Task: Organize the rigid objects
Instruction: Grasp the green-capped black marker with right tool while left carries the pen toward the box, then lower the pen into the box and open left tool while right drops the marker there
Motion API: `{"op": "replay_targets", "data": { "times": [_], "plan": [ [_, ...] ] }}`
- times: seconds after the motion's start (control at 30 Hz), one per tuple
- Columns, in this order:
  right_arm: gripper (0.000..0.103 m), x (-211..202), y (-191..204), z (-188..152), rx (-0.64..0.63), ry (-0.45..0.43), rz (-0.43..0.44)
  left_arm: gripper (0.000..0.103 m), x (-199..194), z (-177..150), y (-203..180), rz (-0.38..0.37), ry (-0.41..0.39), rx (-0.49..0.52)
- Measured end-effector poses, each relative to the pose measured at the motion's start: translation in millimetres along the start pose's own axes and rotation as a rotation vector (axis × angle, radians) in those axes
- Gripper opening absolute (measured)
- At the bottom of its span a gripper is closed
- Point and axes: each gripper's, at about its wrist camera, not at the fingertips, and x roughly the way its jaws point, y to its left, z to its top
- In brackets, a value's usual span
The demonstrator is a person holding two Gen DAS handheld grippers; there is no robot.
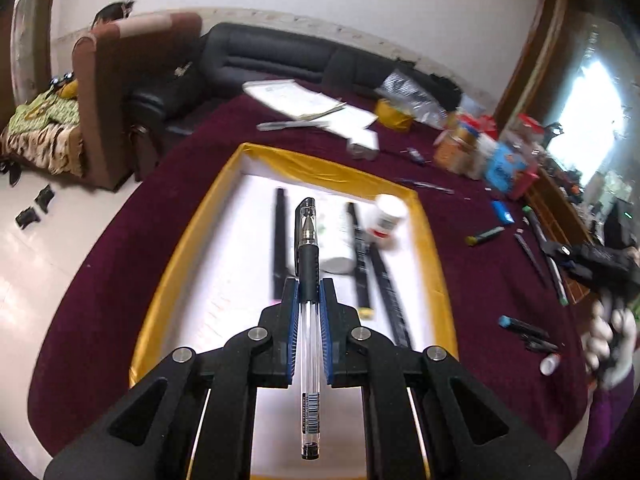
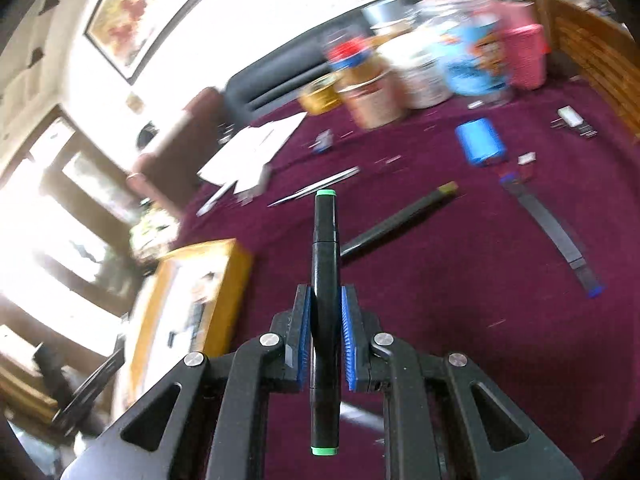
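The left tool [image 1: 308,285] is closed on a clear gel pen [image 1: 307,280], long axis forward, capped tip away, barcode label near; its print is unreadable. Under it lies a yellow-rimmed tray [image 1: 434,240] with black markers [image 1: 280,240] and a white bottle [image 1: 387,216]. The right tool [image 2: 325,294] grips a green-capped marker [image 2: 325,280] pointing forward above the maroon bench [image 2: 460,300]; beyond lie another marker [image 2: 400,220] and blurred jars [image 2: 372,96].

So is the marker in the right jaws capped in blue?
No, the marker clamped in the right gripper has green end caps.
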Motion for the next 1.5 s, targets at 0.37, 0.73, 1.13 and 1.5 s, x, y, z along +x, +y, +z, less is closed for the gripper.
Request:
{"op": "replay_targets", "data": {
  "times": [0.37, 0.73, 1.13, 1.5],
  "plan": [
    [0.013, 63.6, 98.8, -47.8, -0.063, 0.142, 0.181, 0.008, 39.9, 25.3, 23.2, 0.071, 0.095, -0.01],
    [0.013, 92.2, 143.1, -76.5, -0.1, 0.225, 0.227, 0.008, 83.1, 41.8, 36.4, 0.116, 0.214, -0.023],
    [0.013, 138.7, 169.0, -93.1, -0.103, 0.325, 0.233, 0.024, 83.1, 43.3, 51.1, 0.106, 0.189, -0.073],
    [0.013, 186.7, 208.7, -99.4, -0.068, 0.405, 0.266, 0.053, -27.9, 18.0, 65.3, -0.042, -0.07, -0.149]
  ]
}}
